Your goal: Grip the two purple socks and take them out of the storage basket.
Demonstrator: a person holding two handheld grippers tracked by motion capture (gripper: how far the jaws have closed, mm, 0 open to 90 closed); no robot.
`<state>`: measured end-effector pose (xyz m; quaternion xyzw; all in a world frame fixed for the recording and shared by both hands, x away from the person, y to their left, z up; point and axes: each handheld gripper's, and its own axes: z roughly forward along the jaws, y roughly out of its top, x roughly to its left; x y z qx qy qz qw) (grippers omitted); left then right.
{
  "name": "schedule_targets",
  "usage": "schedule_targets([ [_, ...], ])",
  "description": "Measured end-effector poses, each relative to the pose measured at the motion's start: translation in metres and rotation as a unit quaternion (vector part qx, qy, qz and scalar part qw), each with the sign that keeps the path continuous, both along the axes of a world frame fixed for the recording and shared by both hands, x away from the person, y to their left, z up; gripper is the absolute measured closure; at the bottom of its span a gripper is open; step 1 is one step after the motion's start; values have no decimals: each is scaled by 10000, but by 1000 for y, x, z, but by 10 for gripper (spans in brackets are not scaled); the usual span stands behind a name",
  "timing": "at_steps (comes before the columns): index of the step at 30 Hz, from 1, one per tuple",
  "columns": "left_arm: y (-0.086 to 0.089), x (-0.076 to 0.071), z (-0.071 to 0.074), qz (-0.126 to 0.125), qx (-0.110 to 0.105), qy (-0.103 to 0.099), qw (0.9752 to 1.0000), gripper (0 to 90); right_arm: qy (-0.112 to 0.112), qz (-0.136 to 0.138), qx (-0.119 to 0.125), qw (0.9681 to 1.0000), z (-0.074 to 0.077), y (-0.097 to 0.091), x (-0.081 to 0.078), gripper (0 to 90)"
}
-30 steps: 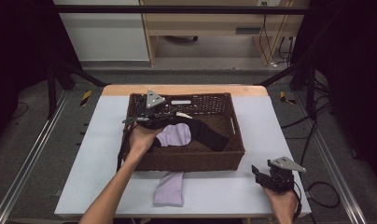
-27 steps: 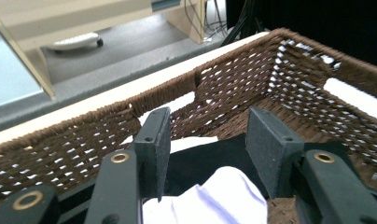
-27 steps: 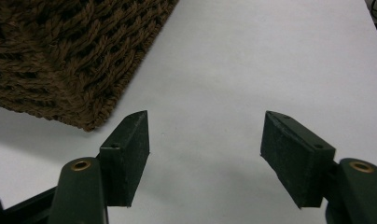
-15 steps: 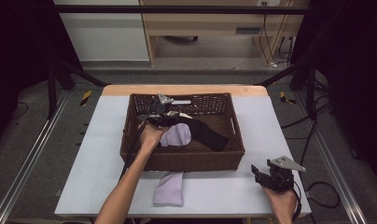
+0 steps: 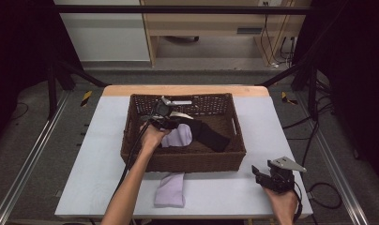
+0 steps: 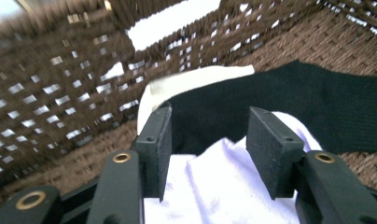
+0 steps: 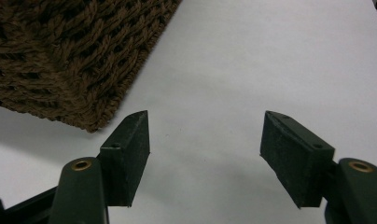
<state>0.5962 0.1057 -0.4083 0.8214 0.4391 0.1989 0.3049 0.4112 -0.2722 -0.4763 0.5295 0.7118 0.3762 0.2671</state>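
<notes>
Jaws of the left gripper (image 5: 171, 123) stand apart, having just narrowed, inside the wicker basket (image 5: 131, 140); right gripper (image 5: 264, 176) gapes over the white table (image 5: 94, 168), dim grey floor around. Left gripper view: lavender cloth (image 6: 224, 186) unpinched between the pads; closing may snag the black cloth (image 6: 317, 107). Right gripper view: basket corner near.

High view: table (image 5: 94, 154) lit from above, surroundings v. dark, pic soft. Left gripper view: motion blur on basket wall (image 6: 60, 93), glare thru weave. Right gripper view sharp, soft shadow under basket corner (image 7: 84, 119)
</notes>
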Motion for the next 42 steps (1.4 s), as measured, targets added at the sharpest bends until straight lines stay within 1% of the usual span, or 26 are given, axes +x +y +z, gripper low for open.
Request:
schedule_targets([
  [2, 0, 1, -3, -6, 88, 165, 9998, 505, -3, 10, 2, 10000, 0, 0, 0, 330],
  [5, -2, 2, -6, -19, 228, 221, 9995, 508, 0, 5, 10, 10000, 0, 0, 0, 330],
  [7, -1, 3, -8, 12, 273, 322, 9991, 507, 3, 10, -2, 10000, 0, 0, 0, 331],
  [8, -2, 5, -12, 11, 326, 466, 9984, 507, 4, 8, 5, 10000, 0, 0, 0, 331],
  [9, -2, 5, -12, 11, 326, 466, 9984, 511, 4, 8, 5, 10000, 0, 0, 0, 331],
  [10, -2, 5, -13, -12, 355, 515, 9980, 511, -1, 9, 7, 10000, 0, 0, 0, 330],
  [13, -4, 5, -15, -79, 404, 533, 9977, 541, 6, 12, 12, 10000, 0, 0, 0, 330],
  [15, -6, 5, -17, -125, 555, 576, 9967, 543, -5, 31, 3, 10000, 0, 0, 0, 330],
  [16, -7, 5, -19, -146, 644, 637, 9958, 548, -1, 32, 5, 10000, 0, 1, 0, 330],
  [17, -7, 6, -21, -149, 684, 750, 9947, 549, -3, 33, 7, 10000, 0, 1, 0, 331],
  [18, -7, 6, -21, -149, 684, 750, 9947, 553, -3, 33, 7, 10000, 0, 1, 0, 331],
  [20, -7, 7, -22, -133, 734, 844, 9936, 560, -2, 33, 11, 10000, 0, 1, 0, 330],
  [22, -7, 7, -23, -107, 774, 916, 9927, 594, 0, 33, 6, 10000, 0, 1, 0, 330],
  [23, -7, 7, -24, -103, 799, 947, 9922, 594, 0, 33, 6, 10000, 0, 1, 0, 330],
  [25, -8, 7, -25, -127, 800, 1027, 9914, 619, -4, 30, 9, 10000, 0, 1, 0, 330],
  [27, -8, 8, -26, -99, 822, 1118, 9903, 644, 3, 28, 10, 10000, 0, 1, 0, 330],
  [28, -8, 8, -26, -71, 806, 1160, 9900, 666, 3, 28, 8, 10000, 0, 1, 0, 331],
  [29, -7, 8, -26, -39, 798, 1229, 9892, 738, -10, 33, 4, 10000, 0, 1, 0, 331],
  [30, -7, 8, -26, -39, 798, 1229, 9892, 765, -10, 33, 4, 10000, 0, 1, 0, 331],
  [31, -7, 9, -26, -16, 799, 1250, 9889, 765, -11, 34, 2, 10000, 0, 1, 0, 331],
  [33, -6, 9, -24, -8, 796, 1281, 9886, 838, -10, 32, 4, 10000, 0, 0, 0, 332],
  [36, -6, 8, -22, -12, 783, 1283, 9886, 850, -12, 35, 5, 10000, 0, 0, 0, 332],
  [38, -6, 6, -20, -32, 747, 1237, 9895, 855, -10, 36, 4, 10000, 0, 0, 0, 332],
  [39, -6, 5, -17, -39, 738, 1175, 9903, 855, -11, 34, 5, 10000, 0, 0, 0, 332],
  [42, -4, 2, -9, -55, 566, 911, 9942, 858, -5, 24, 13, 10000, 0, 0, 0, 333],
])
